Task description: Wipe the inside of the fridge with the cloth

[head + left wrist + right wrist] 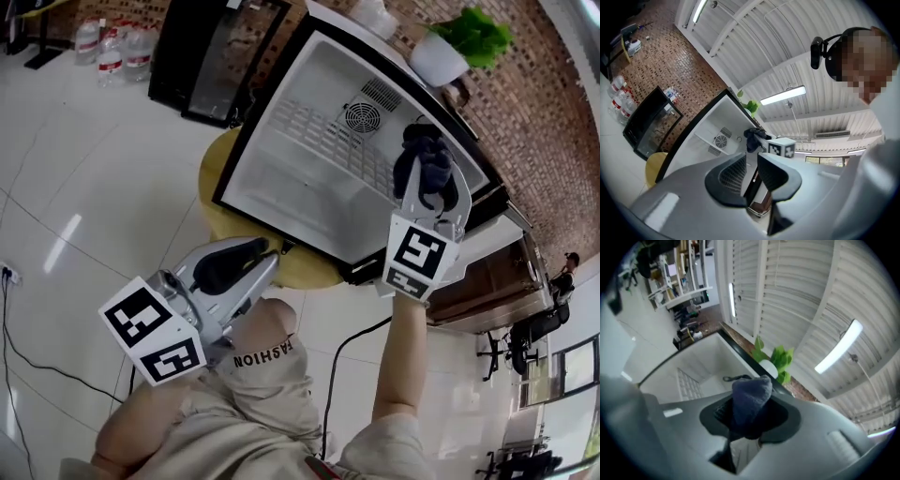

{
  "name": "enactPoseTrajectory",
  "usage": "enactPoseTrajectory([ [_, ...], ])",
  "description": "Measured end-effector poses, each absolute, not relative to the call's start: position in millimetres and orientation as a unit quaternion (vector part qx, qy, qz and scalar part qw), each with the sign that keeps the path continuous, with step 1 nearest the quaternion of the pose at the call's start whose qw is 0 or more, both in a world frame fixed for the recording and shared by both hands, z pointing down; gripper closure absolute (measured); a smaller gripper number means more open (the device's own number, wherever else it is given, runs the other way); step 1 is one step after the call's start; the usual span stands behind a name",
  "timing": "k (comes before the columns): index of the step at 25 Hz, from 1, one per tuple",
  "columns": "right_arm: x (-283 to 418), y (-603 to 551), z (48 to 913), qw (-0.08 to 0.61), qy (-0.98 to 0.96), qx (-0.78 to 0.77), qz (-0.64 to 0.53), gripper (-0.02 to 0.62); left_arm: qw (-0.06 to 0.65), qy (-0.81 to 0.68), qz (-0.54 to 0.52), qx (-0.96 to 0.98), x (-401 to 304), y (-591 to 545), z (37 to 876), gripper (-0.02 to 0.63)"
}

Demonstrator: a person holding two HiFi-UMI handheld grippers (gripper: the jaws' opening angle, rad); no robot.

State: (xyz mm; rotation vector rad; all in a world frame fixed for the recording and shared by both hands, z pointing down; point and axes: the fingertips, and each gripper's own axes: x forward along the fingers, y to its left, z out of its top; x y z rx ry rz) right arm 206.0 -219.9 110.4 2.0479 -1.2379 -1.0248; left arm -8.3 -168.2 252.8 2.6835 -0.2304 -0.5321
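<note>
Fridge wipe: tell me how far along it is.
Done: the fridge stands open and the right tongs grip the cloth. In hand: the cloth is by its right inner wall. Left: seemingly the rest of the inside; the left tongs hang empty.

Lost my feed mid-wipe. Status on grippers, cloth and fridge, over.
Right gripper shut on cloth, up by the right wall of the open fridge; contact unclear. Left gripper open, empty, held back outside. Nothing seen blocking the inside.
</note>
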Motion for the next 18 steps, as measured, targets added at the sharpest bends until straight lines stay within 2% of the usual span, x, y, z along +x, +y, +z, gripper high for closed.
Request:
enactPoseTrajectory([
  [3, 137, -203, 148, 0.306, -0.507, 0.676, -0.438, 0.476, 0.189, -0.120, -0.185, 0.957, -15, -180, 261, 0.577],
  [5, 113, -209, 191, 0.349, -0.536, 0.637, -0.431, 0.474, 0.184, -0.146, -0.179, 0.955, -16, -188, 269, 0.604],
  [9, 82, -243, 272, 0.373, -0.589, 0.576, -0.426, 0.474, 0.186, -0.166, -0.166, 0.954, -14, -194, 278, 0.604],
  [13, 87, -307, 322, 0.399, -0.578, 0.567, -0.431, 0.474, 0.171, -0.186, -0.156, 0.955, -20, -198, 278, 0.604],
  [18, 123, -406, 333, 0.390, -0.560, 0.611, -0.402, 0.474, 0.164, -0.194, -0.148, 0.956, -18, -203, 282, 0.604],
])
